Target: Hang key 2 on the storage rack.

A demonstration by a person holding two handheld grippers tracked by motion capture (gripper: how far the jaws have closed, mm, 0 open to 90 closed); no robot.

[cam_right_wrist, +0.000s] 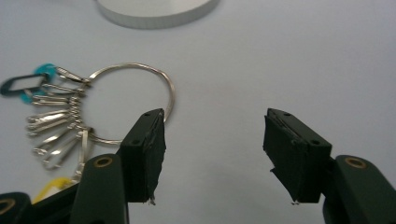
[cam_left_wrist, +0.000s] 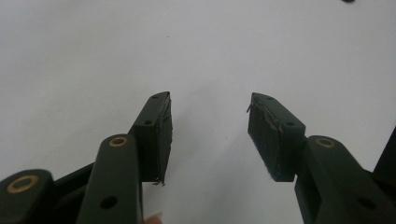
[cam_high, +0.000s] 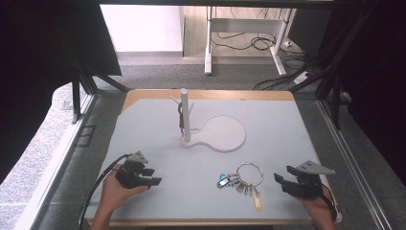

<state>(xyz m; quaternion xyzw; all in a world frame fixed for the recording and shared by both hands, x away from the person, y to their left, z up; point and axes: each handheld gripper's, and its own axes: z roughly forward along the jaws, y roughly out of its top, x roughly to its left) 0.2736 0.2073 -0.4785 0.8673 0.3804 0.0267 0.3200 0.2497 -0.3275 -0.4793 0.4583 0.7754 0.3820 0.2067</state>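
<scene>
Here, the table (cam_high: 158,129) spreads pale grey under both my claws, its wooden edge showing along the far side. Toward the far middle stands a white stand (cam_high: 213,136): a flat, rounded base with an upright post (cam_high: 185,112) rising at its left end, short pegs branching near the top, something dark hanging against the post that I cannot make out.

My left gripper (cam_high: 152,177) sits low at the near left, body in my left hand (cam_high: 112,194), cable trailing off toward the table's edge. Its jaws stand well apart, nothing between them; in the left gripper view (cam_left_wrist: 210,133) I see bare tabletop through the gap and beyond the tips.

My right gripper (cam_high: 279,181) sits at the near right in my right hand (cam_high: 318,206), grey plate on top, jaws pointing left toward the key ring. These jaws also gape wide and hold nothing (cam_right_wrist: 215,154).

The key ring (cam_high: 250,173) lies flat on the table at near centre, between my two claws and nearer the right one, well short of the stand's base. In the right gripper view the big wire loop (cam_right_wrist: 140,93) lies just beyond my left-hand jaw, which overlaps the loop's near edge; I cannot tell if they touch.

Several silver keys (cam_right_wrist: 49,133) fan from the loop. A blue tag (cam_right_wrist: 28,86) lies at the bunch's far side, a yellow tag (cam_high: 257,203) at its near end.
</scene>
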